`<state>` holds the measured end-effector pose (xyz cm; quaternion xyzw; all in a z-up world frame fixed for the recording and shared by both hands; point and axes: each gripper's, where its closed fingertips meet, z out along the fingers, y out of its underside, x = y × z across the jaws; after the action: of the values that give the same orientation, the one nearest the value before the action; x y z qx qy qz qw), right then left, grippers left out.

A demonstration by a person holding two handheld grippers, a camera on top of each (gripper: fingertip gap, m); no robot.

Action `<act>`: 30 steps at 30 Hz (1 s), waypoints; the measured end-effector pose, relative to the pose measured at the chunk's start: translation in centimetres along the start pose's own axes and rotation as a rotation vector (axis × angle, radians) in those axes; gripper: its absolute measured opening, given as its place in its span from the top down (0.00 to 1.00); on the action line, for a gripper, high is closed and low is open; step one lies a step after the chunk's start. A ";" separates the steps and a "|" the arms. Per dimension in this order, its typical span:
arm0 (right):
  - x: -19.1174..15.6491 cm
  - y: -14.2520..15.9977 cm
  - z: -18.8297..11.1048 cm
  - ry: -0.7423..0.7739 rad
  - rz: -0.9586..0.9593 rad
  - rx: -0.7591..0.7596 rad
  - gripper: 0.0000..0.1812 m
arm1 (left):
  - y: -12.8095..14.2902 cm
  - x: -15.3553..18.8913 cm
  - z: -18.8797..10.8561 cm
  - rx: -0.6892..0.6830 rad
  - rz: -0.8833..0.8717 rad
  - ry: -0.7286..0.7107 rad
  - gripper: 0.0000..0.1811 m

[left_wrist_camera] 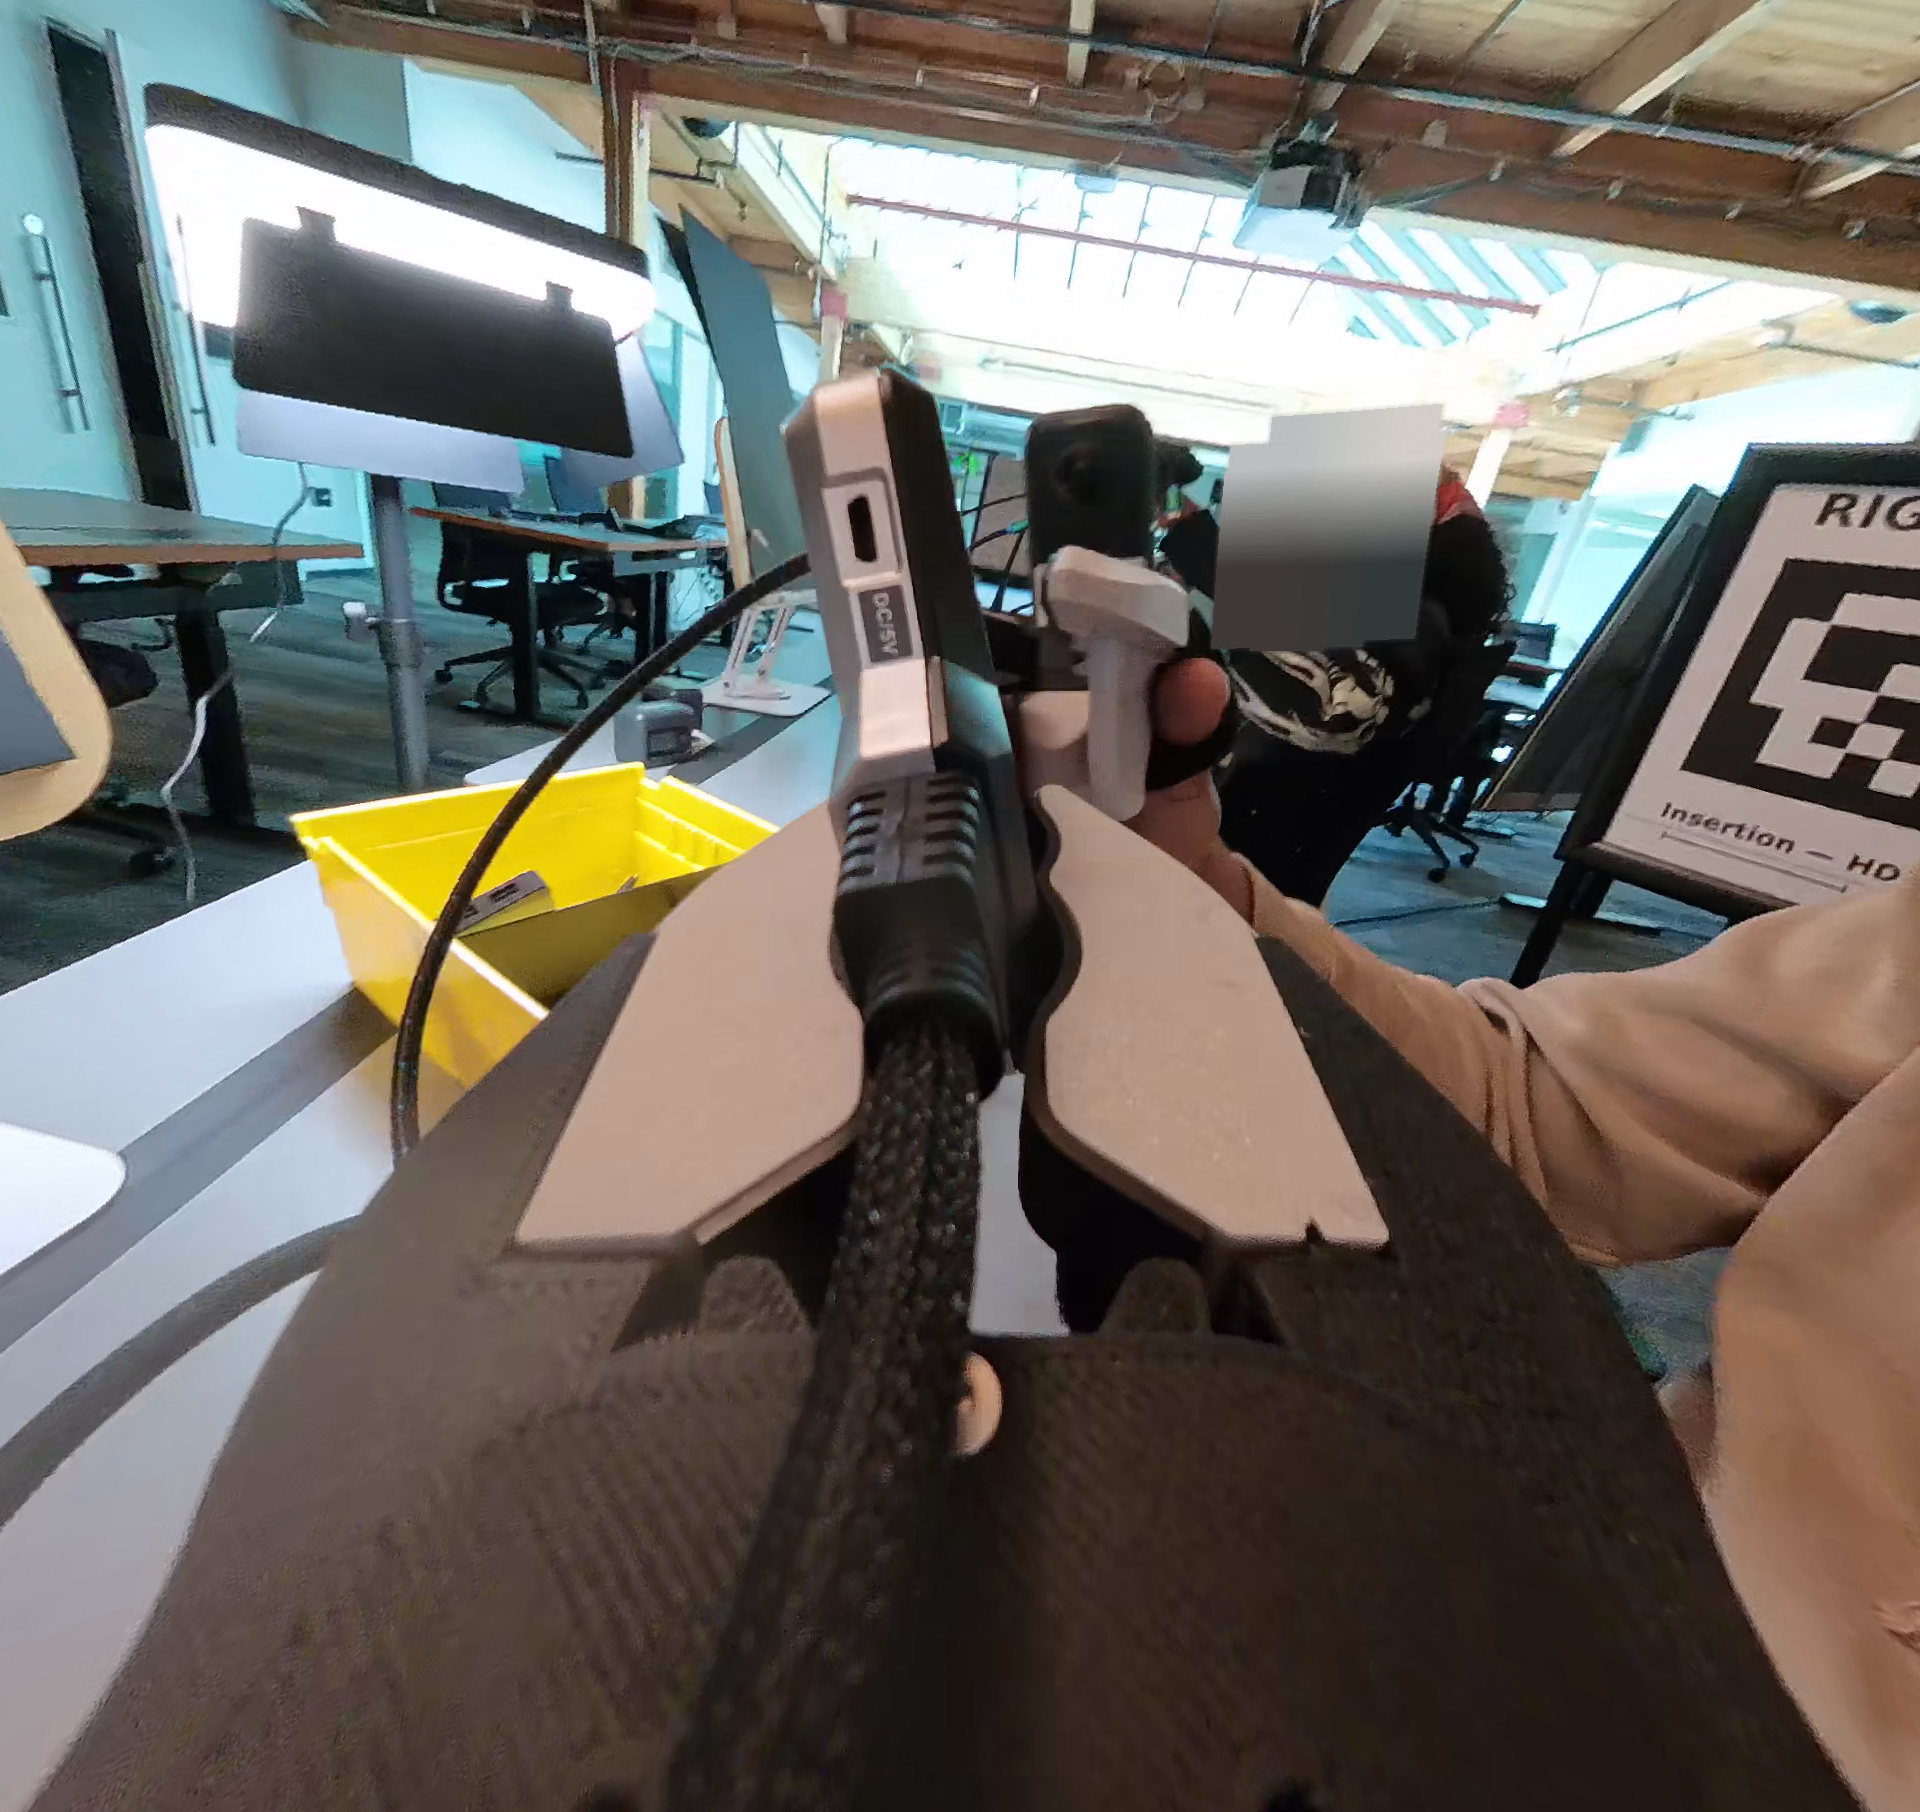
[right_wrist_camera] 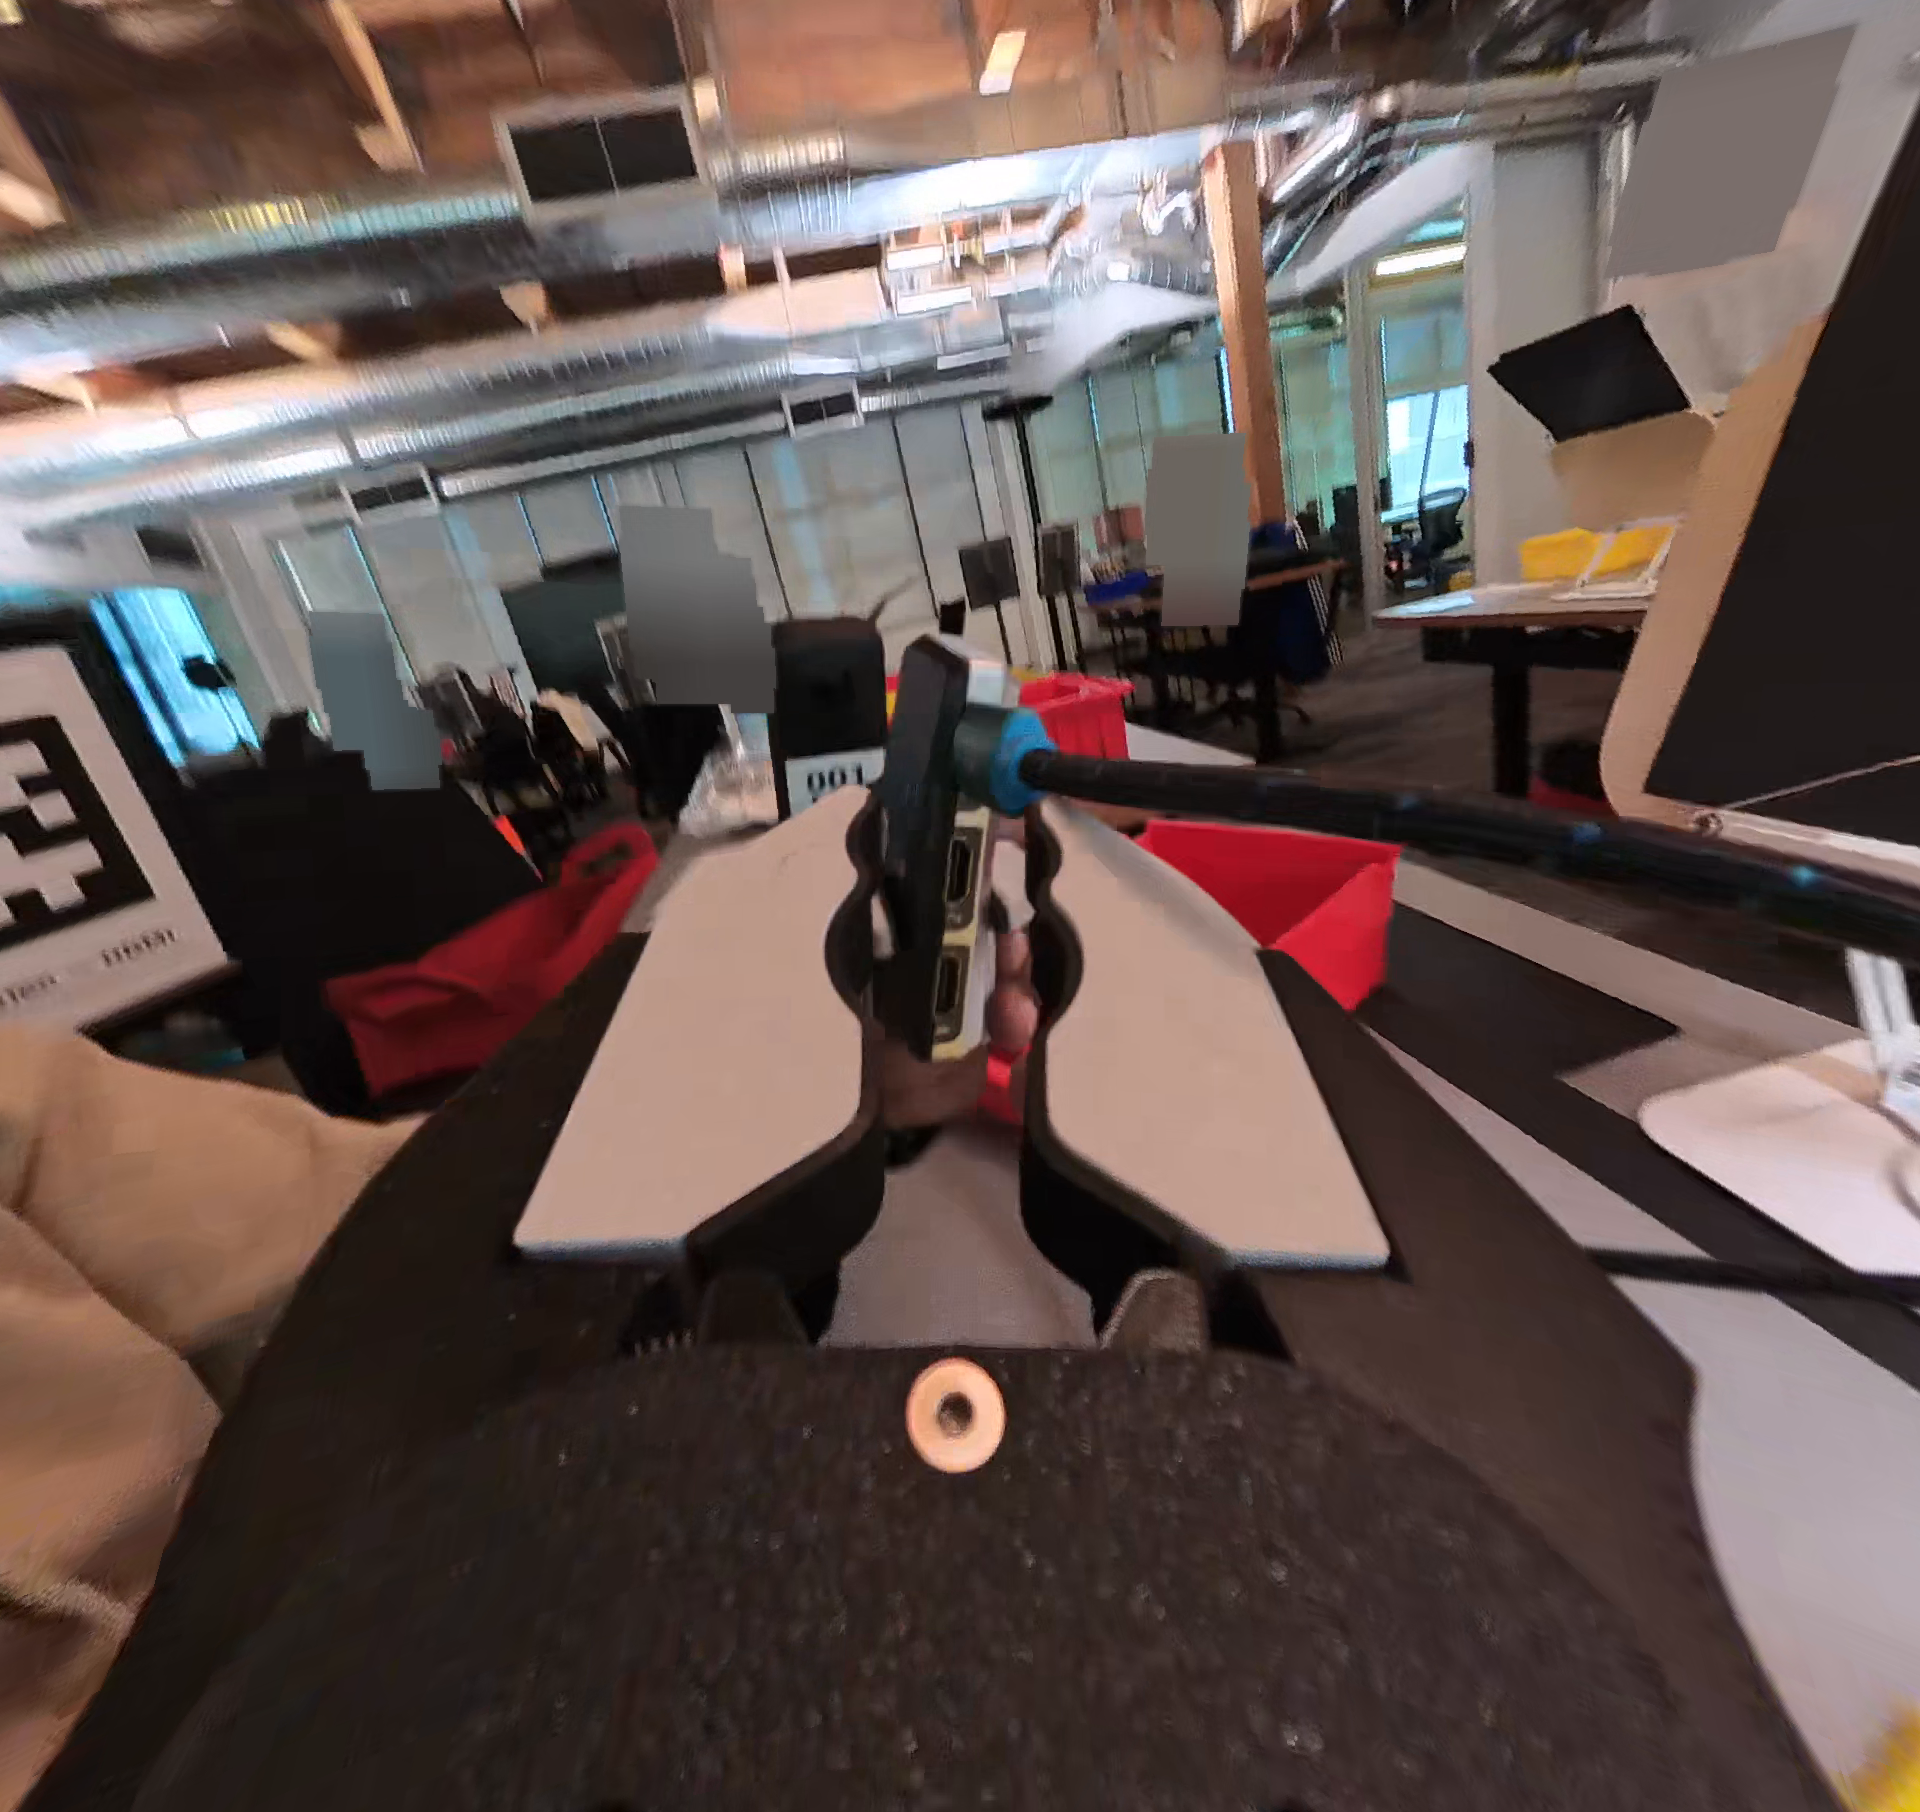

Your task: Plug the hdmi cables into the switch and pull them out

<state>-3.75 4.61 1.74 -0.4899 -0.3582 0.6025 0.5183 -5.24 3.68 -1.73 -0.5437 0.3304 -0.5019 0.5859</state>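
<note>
My left gripper (left_wrist_camera: 935,827) is shut on a black HDMI plug (left_wrist_camera: 914,889) with a thick braided cable (left_wrist_camera: 894,1243). The plug sits in the lower end of the silver and black switch (left_wrist_camera: 883,557), which is held upright in the air. One small port on its silver edge is free. In the right wrist view my right gripper (right_wrist_camera: 951,889) is shut on the switch (right_wrist_camera: 920,827), seen edge-on with two free ports (right_wrist_camera: 961,874). A blue-collared plug (right_wrist_camera: 1003,760) sits in its upper part, and its black cable (right_wrist_camera: 1455,817) runs off right.
A yellow bin (left_wrist_camera: 499,848) stands on the white table (left_wrist_camera: 208,1035) below left. A red bin (right_wrist_camera: 1309,889) and a red bag (right_wrist_camera: 499,952) lie below the right gripper. A marker board (left_wrist_camera: 1787,682) stands right, a monitor (right_wrist_camera: 1818,567) close by. A beige sleeve (left_wrist_camera: 1558,1087) is at right. The tips of one gripper are about 4 cm away from the tips of the other.
</note>
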 end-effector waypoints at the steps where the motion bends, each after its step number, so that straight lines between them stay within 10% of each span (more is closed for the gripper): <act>1: 0.0 -0.2 0.1 -0.008 0.027 0.033 0.87 | 0.0 0.3 0.2 0.012 -0.008 0.015 0.86; 10: -0.5 -0.4 -0.3 -0.058 0.055 0.036 0.94 | 1.1 1.4 1.4 -0.039 -0.065 0.067 0.85; 18: 1.6 -3.3 -4.6 -0.034 0.041 0.072 0.94 | 7.6 5.8 -2.2 -0.614 -0.138 0.349 0.82; 25: 1.7 -1.7 -5.7 -0.062 -0.027 -0.068 0.94 | -2.3 4.6 -2.2 -0.228 0.060 0.049 0.83; 30: -0.6 2.4 -2.6 -0.175 -0.094 -0.202 0.94 | 0.0 1.4 -2.5 -0.326 0.050 -0.085 0.76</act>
<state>-1.93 3.31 -1.05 -0.4679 -0.4833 0.5789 0.4609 -7.19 1.58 -1.98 -0.6439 0.3956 -0.4035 0.5159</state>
